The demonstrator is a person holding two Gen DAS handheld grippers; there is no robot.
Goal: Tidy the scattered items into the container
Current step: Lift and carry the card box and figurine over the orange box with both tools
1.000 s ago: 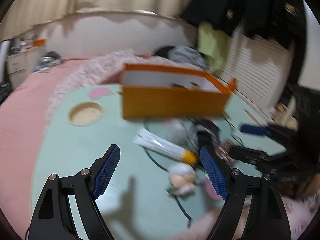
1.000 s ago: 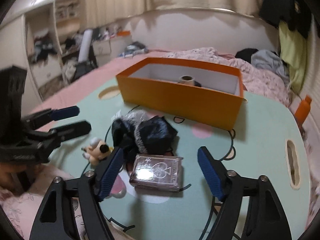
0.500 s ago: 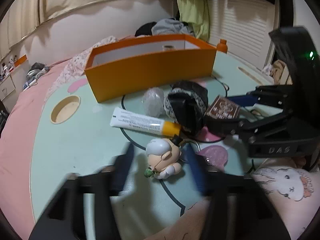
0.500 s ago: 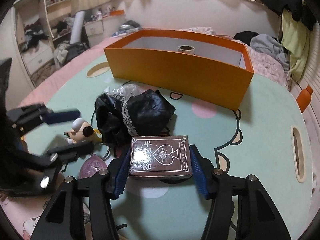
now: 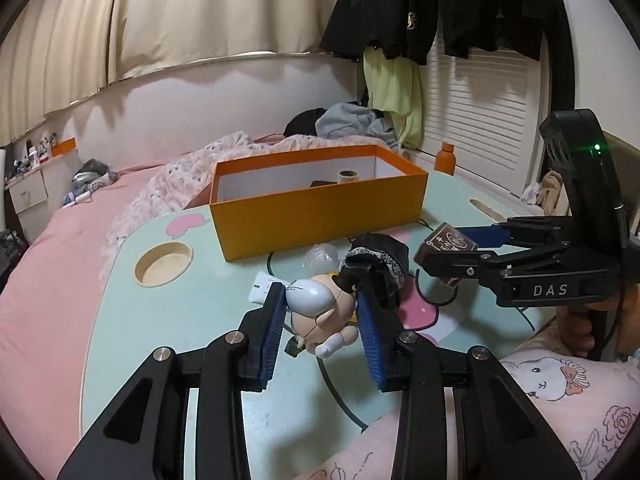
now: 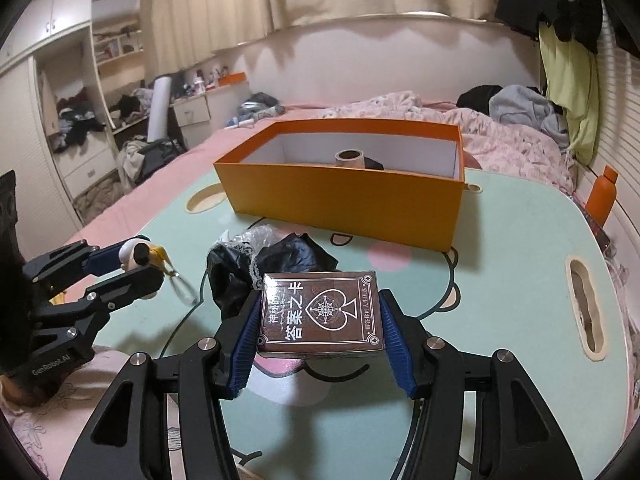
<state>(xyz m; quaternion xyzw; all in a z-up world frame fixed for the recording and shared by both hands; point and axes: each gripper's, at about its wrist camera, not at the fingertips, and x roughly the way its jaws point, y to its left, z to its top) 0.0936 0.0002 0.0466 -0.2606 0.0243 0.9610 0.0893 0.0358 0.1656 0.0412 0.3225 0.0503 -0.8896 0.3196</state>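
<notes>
Left gripper [image 5: 322, 320] pinches the figurine [image 5: 320, 314], raised off the table [image 5: 180, 320]. Right gripper [image 6: 320, 328] clamps the card box [image 6: 320, 314]. Beyond lie black cloth [image 6: 280, 264], then the orange box [image 6: 344, 200].

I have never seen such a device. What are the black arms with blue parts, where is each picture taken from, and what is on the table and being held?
They are two hand-held grippers; a person carries one in each hand. Each has a camera looking forward between its jaws, so each picture comes from one tool.

In the left view, the left gripper is shut on a small doll figure. In the right view, the right gripper is shut on a brown card box.

On the pale green table stand an orange box, open on top, a black lace-trimmed cloth, a crumpled clear wrapper and a white tube.
</notes>
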